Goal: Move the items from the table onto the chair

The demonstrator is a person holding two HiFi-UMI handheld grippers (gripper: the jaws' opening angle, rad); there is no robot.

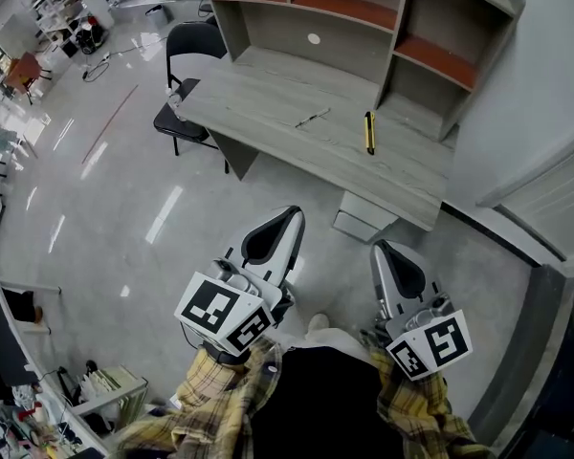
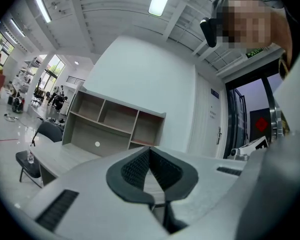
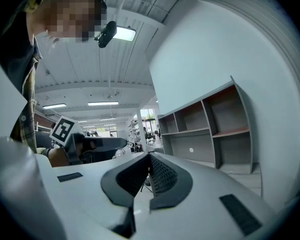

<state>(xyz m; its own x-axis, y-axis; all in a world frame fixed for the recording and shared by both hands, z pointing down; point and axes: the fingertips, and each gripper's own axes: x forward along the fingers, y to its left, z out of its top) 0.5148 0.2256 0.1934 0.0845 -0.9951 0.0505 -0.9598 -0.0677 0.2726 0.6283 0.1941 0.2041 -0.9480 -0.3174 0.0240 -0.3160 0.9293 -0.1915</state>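
Standing before the grey wooden desk.
Left gripper and right gripper both closed on nothing; yellow-black slim tool lying far right, black metal chair far left.

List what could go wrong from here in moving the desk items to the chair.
1. The thin pen-like item lies flat on the desk; the left claw and right claw, both shut and empty, may just push it along.
2. The yellow-and-black tool lies near the hutch upright, which a claw could knock.
3. The chair seat shows only partly past the desk corner, so drops could miss.
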